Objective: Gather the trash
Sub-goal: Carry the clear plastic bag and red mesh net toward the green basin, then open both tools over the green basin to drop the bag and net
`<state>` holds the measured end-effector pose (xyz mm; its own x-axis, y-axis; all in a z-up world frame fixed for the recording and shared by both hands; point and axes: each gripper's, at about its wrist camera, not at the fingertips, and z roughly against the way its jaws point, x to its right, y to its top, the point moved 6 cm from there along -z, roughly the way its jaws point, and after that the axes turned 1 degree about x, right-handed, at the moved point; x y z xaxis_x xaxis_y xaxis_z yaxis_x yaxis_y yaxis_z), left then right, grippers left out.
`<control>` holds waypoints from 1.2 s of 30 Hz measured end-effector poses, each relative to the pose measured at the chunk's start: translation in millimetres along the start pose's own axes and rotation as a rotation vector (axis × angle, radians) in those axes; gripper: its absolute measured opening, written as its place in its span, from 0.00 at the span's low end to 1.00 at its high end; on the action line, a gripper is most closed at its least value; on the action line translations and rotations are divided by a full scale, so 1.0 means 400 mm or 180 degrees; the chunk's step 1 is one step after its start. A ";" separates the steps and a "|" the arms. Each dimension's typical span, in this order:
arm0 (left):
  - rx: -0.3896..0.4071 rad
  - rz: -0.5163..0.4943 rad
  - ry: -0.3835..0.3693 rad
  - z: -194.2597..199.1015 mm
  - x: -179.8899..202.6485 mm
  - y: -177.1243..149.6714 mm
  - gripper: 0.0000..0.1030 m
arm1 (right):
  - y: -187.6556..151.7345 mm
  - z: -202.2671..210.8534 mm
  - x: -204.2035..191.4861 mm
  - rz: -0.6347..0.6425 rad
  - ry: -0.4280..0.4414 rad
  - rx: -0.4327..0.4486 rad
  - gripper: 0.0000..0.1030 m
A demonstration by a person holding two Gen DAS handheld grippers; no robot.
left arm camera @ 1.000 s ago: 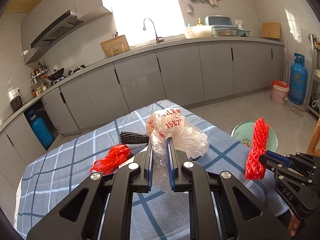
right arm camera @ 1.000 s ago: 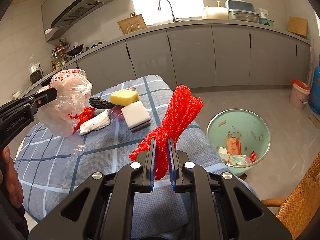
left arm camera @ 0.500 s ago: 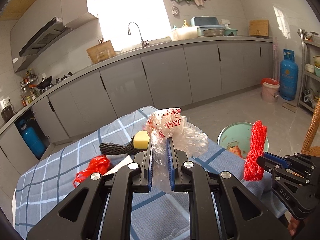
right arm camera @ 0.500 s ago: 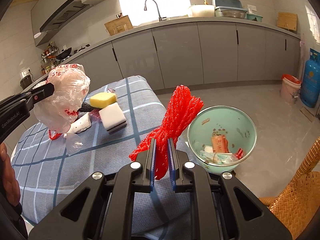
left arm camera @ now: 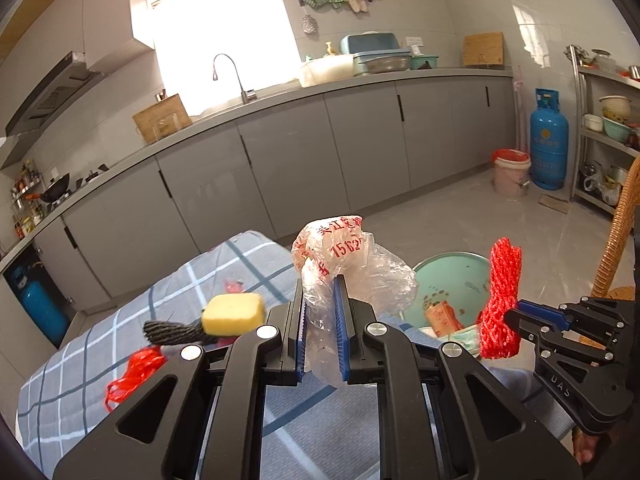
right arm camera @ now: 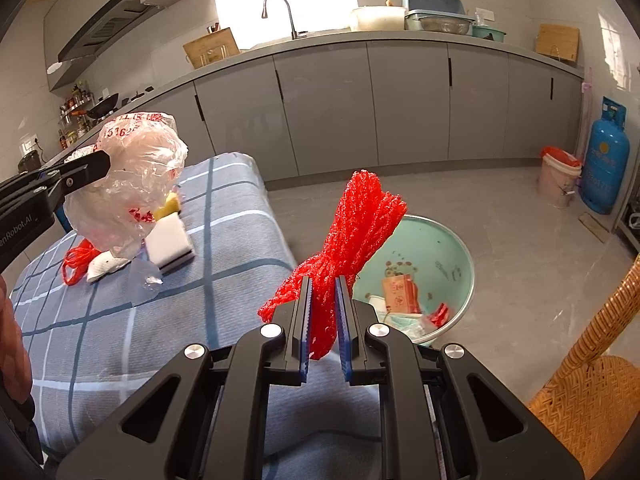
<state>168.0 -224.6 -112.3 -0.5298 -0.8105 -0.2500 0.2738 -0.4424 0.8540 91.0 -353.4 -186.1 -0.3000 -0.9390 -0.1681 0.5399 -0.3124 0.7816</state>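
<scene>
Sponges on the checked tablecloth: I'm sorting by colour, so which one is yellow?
The yellow block sponge, farther from the grippers, beside the dark knitted scrubber. The other, the white block sponge with a dark underside, lies nearer.

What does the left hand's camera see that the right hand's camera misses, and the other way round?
Only the left wrist view shows the black woven strip and the metal shelf rack. Only the right wrist view shows the white sponge block and the crumpled white paper. Both show the clear plastic bag, red mesh net, green basin and yellow sponge.
</scene>
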 end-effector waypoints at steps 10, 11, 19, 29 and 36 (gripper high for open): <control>-0.0056 -0.0173 -0.0236 -0.115 0.114 0.031 0.13 | 0.066 -0.054 0.094 0.0011 -0.0130 0.0023 0.13; -0.0066 -0.0185 -0.0250 -0.125 0.123 0.033 0.13 | 0.071 -0.062 0.103 0.0016 -0.0140 0.0017 0.13; -0.0172 -0.0258 -0.0376 -0.224 0.195 0.048 0.13 | 0.101 -0.138 0.185 0.0031 -0.0214 -0.0081 0.13; -0.0364 -0.0378 -0.0503 -0.344 0.283 0.033 0.19 | 0.107 -0.256 0.269 0.0008 -0.0266 -0.0235 0.17; -0.0376 -0.0393 -0.0437 -0.368 0.284 0.017 0.61 | 0.097 -0.273 0.319 -0.0129 -0.0389 -0.0209 0.43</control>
<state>227.8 -376.1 -202.2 -0.6673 -0.6910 -0.2779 0.2880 -0.5835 0.7594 159.6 -500.9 -242.9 -0.4140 -0.9022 -0.1213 0.5743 -0.3623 0.7341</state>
